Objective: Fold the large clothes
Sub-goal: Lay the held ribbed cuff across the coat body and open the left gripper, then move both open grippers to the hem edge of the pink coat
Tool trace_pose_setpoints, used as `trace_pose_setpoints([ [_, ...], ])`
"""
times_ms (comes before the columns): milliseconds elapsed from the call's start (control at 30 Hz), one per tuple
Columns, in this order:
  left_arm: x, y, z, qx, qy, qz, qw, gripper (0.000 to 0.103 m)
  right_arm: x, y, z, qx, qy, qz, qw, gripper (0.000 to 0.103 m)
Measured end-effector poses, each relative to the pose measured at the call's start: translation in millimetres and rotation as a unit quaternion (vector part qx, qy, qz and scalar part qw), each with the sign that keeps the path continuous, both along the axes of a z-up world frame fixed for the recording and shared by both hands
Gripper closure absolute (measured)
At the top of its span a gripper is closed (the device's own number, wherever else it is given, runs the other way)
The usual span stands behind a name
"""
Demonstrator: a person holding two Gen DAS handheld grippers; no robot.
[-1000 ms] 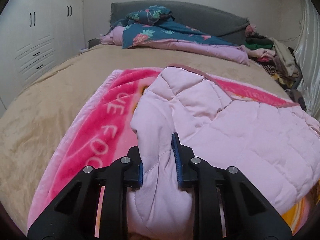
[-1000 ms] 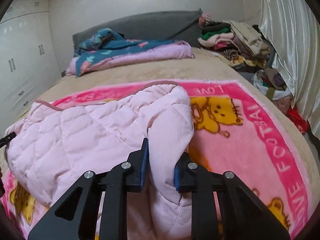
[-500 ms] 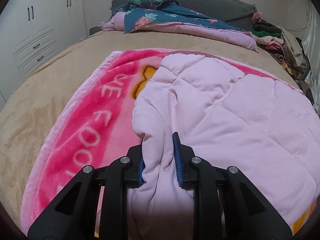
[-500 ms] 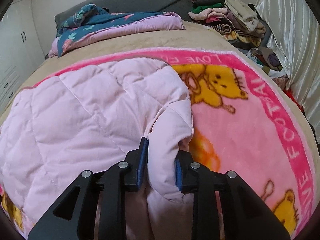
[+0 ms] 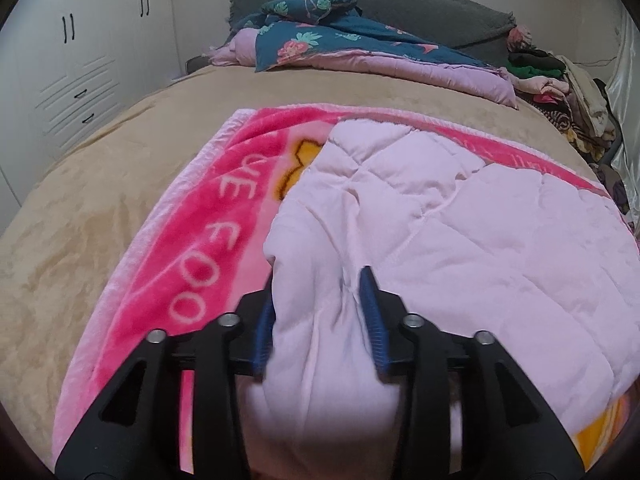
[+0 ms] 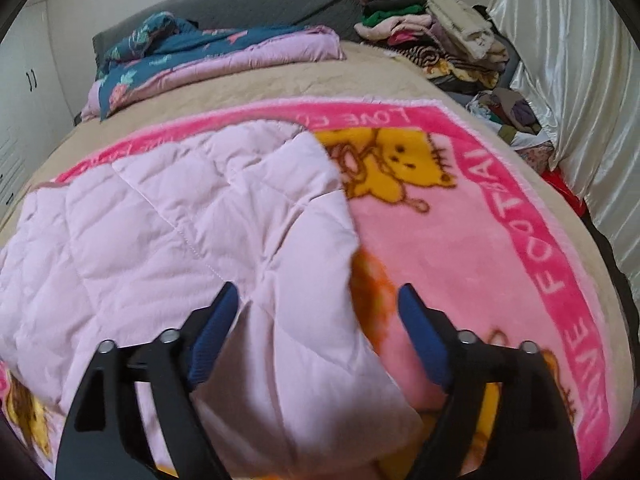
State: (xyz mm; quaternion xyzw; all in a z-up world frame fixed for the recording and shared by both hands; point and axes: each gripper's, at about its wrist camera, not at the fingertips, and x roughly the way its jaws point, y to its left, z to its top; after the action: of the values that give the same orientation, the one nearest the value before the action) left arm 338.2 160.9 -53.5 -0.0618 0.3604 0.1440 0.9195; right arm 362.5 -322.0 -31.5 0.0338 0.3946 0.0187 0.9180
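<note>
Left gripper (image 5: pixel 318 316): jaws have just been opening, quilt (image 5: pixel 460 240) fold between them, pads beside the fabric. Quilt lies on pink blanket (image 5: pixel 192 248), spread over tan bed (image 5: pixel 100 200).

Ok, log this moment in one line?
left hand-held gripper: opening around pale pink quilted jacket | right hand-held gripper: opened wide, jacket released

I see soft, even indoor light, satin sheen on the curtain (image 6: pixel 580 80), heavy fisheye bending with dark corners, motion blur and soft focus below the pink quilted jacket (image 6: pixel 168 232).
</note>
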Motion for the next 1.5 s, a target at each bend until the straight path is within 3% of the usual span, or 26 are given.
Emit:
trace_pose_setpoints([
  [67, -8.0, -2.6, 6.2, -0.001, -0.008, -0.002, 1.0, 0.054, -8.1, -5.8, 6.0, 0.015, -0.01, -0.001, 1.0, 0.005],
  [267, -28.6, -13.1, 20.0, -0.002, -0.024, -0.011, 0.9997, 0.027, -36.0, -15.6, 24.6, 0.052, -0.025, 0.008, 0.998, 0.004],
  [467, -44.7, -21.1, 25.6, -0.002, -0.031, -0.012, 0.9994, 0.015, -62.3, -17.3, 36.9, 0.068, -0.044, 0.012, 0.997, 0.004],
  [667, -59.2, -28.3, 26.5, -0.003, -0.031, -0.013, 0.9994, 0.011, -84.3, -19.6, 42.1, 0.076, -0.055, 0.018, 0.995, 0.004],
  [1200, -85.7, -38.2, 15.8, -0.002, -0.022, -0.007, 0.9997, 0.011, -114.7, -20.1, 25.2, 0.088, -0.052, 0.009, 0.995, 0.004],
  [1367, -88.9, -37.3, 4.2, -0.021, -0.011, -0.001, 0.9997, 0.011, -114.4, -17.8, 12.4, 0.096, -0.038, 0.004, 0.995, 0.004],
  [1500, -87.6, -29.6, -9.3, -0.073, 0.0, -0.003, 0.9973, 0.011, -111.4, -12.9, 1.2, 0.098, -0.022, 0.001, 0.995, 0.004],
])
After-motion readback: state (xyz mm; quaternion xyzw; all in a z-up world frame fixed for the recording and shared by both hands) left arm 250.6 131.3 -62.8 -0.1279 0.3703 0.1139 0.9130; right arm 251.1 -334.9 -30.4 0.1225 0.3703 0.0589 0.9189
